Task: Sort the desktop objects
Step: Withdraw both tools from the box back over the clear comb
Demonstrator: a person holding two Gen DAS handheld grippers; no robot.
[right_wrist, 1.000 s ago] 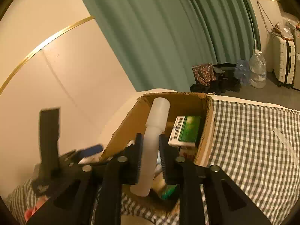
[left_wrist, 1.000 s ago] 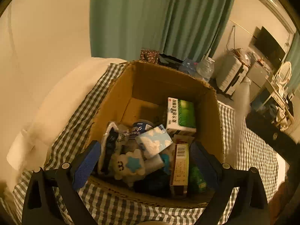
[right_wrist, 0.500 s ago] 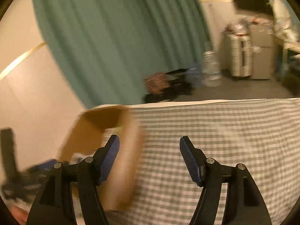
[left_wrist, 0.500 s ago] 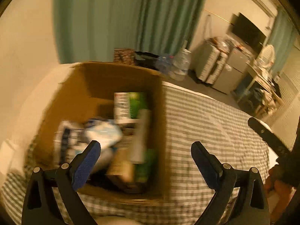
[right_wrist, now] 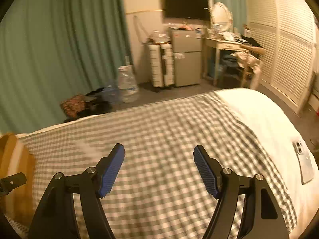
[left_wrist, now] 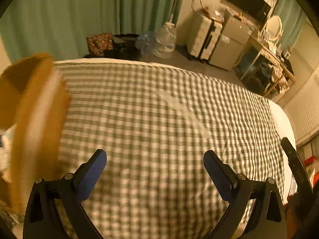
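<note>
Checked bedspread (left_wrist: 159, 119) blurred beneath both empty grippers.
Cardboard box (left_wrist: 33, 119), cut off at nine o'clock, smeared; left gripper (left_wrist: 155, 172) and right gripper (right_wrist: 159, 170) gaped wide.

The checked cloth (left_wrist: 159, 119) looks soft, matt and woven. The box (left_wrist: 37, 119) at left is matt brown cardboard. The phone (right_wrist: 304, 162) at right has a smooth, glossy back.

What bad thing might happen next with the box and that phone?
The left tool hangs open close beside the brown cardboard box; a swing that way might bump or tip it. The silver phone lies near the bed's edge, apart from the green checked cloth, so a careless sweep of the right tool might knock it off.
</note>
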